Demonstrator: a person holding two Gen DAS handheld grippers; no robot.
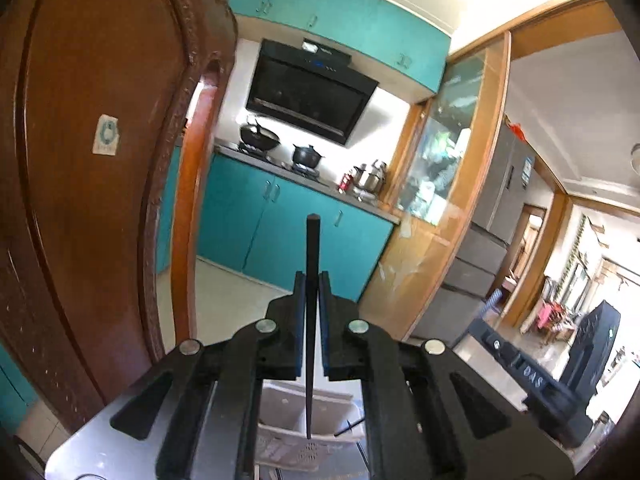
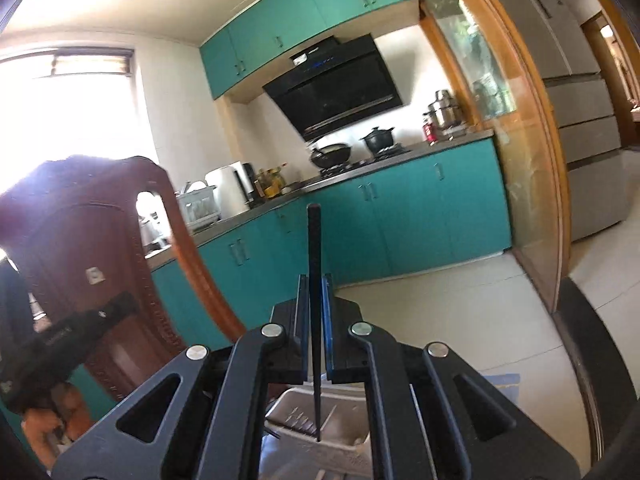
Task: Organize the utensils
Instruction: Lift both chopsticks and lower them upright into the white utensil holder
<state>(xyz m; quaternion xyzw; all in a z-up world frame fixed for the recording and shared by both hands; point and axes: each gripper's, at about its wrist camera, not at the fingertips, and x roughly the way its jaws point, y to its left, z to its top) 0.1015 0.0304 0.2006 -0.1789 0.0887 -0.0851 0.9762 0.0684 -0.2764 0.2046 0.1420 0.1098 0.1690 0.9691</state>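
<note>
Each hand-held gripper, left and right, pinches one black chopstick upright above the white utensil basket; neither dropped in yet.

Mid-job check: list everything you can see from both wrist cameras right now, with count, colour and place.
chopstick: 2, black, one upright in each gripper
utensil holder: 1, white, below the grippers
chair: 1, brown carved wood, left side
cabinets: teal, above and below the counter
range hood: 1, black, over the stove
wok: 1, black, on the stove
pot: 1, black, lidded, on the stove
fridge: 1, grey, far right
left gripper: black, blue pads, clamping one chopstick
right gripper: black, blue pads, clamping the other chopstick
</note>
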